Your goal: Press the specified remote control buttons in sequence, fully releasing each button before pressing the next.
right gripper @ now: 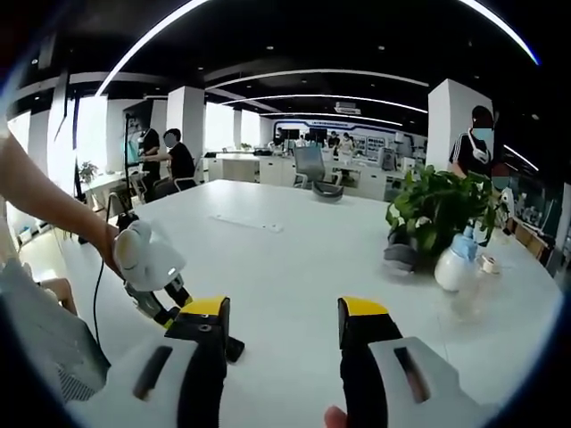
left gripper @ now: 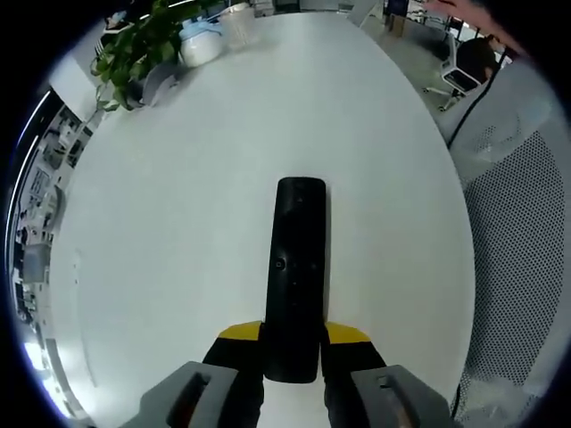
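Slim, rigid, likely light and slick black remote (left gripper: 294, 276) lying on the white table (left gripper: 178, 223), near end pinched between the left gripper (left gripper: 293, 343), best held by its narrow sides; right gripper (right gripper: 284, 343) spread, empty

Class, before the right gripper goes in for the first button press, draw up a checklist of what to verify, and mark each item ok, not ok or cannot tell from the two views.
1. Remote control held between the left gripper jaws: ok.
2. Remote's button face turned up toward the camera: ok; a small round button shows mid-body.
3. Which button is the target: cannot tell; labels are too small.
4. Right gripper free to press: ok; jaws apart, nothing between them.
5. Right gripper aimed at the remote: not ok; it looks across the white table toward the plant.
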The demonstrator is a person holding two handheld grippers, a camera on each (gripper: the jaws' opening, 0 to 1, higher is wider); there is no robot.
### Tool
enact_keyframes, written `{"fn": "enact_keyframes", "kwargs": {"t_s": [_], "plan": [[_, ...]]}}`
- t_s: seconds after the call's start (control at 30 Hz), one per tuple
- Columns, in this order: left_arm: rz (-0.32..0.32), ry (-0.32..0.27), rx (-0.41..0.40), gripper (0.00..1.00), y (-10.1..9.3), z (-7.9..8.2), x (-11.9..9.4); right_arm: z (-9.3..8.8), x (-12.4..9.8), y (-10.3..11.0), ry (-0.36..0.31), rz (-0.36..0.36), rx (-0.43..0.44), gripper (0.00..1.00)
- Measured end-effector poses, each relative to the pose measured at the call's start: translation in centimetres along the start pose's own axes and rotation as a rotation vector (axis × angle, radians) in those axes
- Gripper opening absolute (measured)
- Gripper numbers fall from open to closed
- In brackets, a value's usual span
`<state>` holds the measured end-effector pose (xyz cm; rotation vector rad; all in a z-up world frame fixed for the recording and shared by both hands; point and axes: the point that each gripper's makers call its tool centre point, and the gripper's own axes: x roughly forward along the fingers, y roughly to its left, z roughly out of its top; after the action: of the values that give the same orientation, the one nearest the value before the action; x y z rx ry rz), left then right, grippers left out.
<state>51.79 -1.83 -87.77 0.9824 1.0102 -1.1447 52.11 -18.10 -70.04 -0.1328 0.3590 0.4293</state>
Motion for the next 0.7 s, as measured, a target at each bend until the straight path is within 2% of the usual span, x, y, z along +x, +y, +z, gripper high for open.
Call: {"fn": "enact_keyframes", "kwargs": {"t_s": [0.27, 0.7], "plan": [[-0.003, 0.017, 0.042, 0.23, -0.8, 0.0, -0.1, -0.1, 0.1, 0.4, 0.006, 0.016, -0.004, 0.49], [-0.023, -0.002, 0.048, 0.23, -2.5, -0.2, -0.4, -0.4, 0.2, 1.0, 0.02, 0.036, -0.013, 0.47]]}}
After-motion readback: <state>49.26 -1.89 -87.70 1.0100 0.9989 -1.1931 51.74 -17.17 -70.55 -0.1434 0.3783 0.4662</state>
